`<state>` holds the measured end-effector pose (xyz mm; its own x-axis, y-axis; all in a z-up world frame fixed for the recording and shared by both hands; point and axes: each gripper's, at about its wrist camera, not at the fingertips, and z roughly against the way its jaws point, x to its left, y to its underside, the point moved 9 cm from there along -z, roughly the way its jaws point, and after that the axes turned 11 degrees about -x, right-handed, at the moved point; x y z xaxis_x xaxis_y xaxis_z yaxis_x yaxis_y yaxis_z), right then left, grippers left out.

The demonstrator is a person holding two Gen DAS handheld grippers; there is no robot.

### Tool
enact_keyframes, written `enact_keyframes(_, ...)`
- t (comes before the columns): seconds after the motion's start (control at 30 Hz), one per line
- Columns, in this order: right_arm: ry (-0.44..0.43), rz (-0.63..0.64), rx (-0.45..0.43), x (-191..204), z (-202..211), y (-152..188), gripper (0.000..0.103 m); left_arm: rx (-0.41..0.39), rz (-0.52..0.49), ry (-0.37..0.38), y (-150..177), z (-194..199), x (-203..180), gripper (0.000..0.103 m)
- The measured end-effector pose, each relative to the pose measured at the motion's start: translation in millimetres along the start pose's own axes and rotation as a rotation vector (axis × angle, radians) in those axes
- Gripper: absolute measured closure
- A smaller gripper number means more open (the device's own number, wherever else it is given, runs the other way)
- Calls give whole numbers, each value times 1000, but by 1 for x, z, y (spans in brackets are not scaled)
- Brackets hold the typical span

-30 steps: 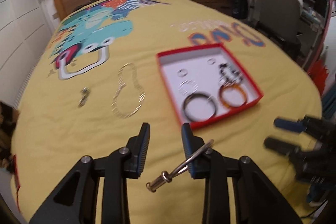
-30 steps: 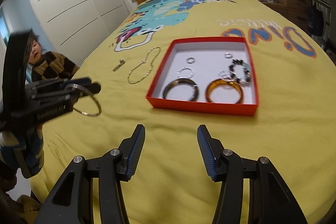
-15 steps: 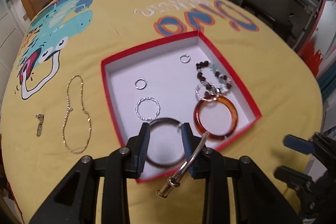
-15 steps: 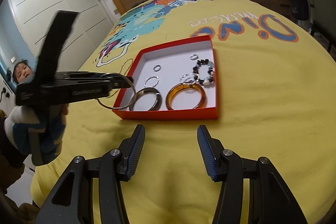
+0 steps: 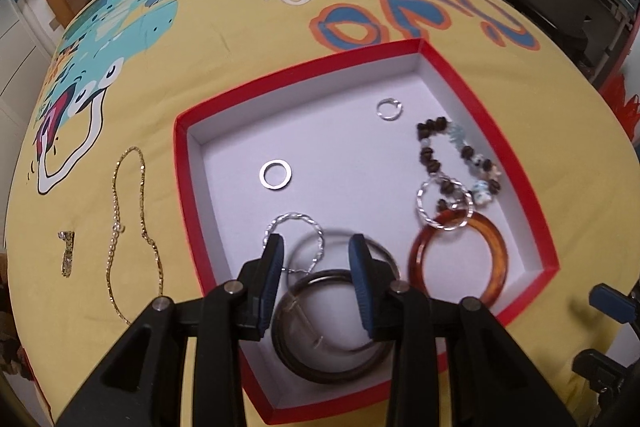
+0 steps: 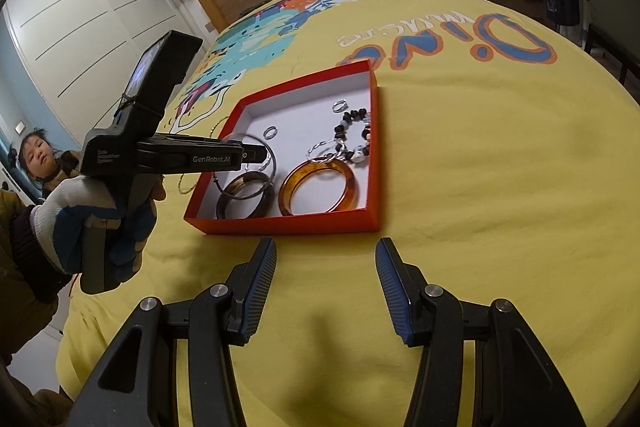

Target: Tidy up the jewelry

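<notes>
Left wrist view: the left gripper [image 5: 316,263] hangs over the red box [image 5: 180,155], lower centre, jaws opening around a blurred thin silver bangle [image 5: 340,239]; let it settle flat beside the dark bangle [image 5: 332,347].

Right wrist view: the right gripper [image 6: 326,285], bottom centre, jaws spread, empty, over the bed [image 6: 480,187].

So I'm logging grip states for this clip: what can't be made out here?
- Thin silver bangle: motion-blurred in the left wrist view; whether the opening left gripper touches it is unclear.
- Dark bangle: partly behind those fingers.
- Gold chain: mostly hidden by the left gripper, right wrist view.
</notes>
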<state>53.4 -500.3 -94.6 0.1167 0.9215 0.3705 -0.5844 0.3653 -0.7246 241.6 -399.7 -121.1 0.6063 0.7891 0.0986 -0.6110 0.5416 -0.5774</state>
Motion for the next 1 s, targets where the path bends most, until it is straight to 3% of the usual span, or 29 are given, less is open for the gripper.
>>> enact_keyframes(0.27,2,2,-7,1,5,-1,52,-8,10,1,2,11,5,65)
enact_keyframes(0.5,5,3,-25,9,15,-5,51,-35,5,-21,10,48,9,63)
enact_keyframes(1.0,-65,88,-24,87,22,1,44,-58,72,-103,82,129,75,56)
